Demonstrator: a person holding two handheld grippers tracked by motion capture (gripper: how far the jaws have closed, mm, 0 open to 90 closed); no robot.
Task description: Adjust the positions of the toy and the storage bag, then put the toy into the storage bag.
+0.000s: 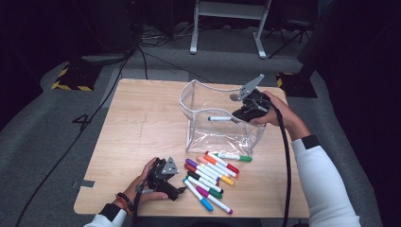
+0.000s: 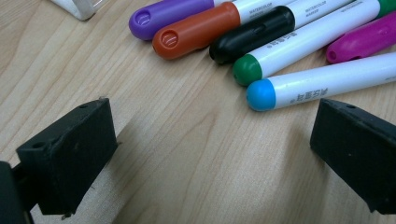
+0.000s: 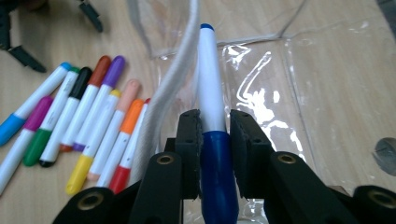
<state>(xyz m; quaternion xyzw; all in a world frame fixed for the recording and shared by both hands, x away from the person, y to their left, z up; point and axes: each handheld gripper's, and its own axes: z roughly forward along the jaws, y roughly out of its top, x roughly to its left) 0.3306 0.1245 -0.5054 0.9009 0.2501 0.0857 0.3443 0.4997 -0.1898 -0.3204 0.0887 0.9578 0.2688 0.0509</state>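
A clear plastic pouch (image 1: 215, 116) with a white rim stands open on the wooden table. My right gripper (image 1: 241, 113) is shut on a dark-blue-capped marker (image 3: 210, 116) and holds it level over the pouch's mouth; that marker (image 1: 220, 118) points left in the high view. Its pads (image 3: 189, 140) clamp the marker where cap meets white barrel. Several coloured markers (image 1: 210, 175) lie in a loose row in front of the pouch. My left gripper (image 1: 182, 187) rests on the table left of them, open, with bare wood between its pads (image 2: 70, 149). A light-blue-tipped marker (image 2: 322, 81) lies just beyond its jaws.
The table's front edge (image 1: 189, 215) runs just below my left hand. A black cable (image 1: 286, 156) trails from my right gripper along the forearm. Grey floor, cables and a white stand (image 1: 227, 23) lie beyond the table.
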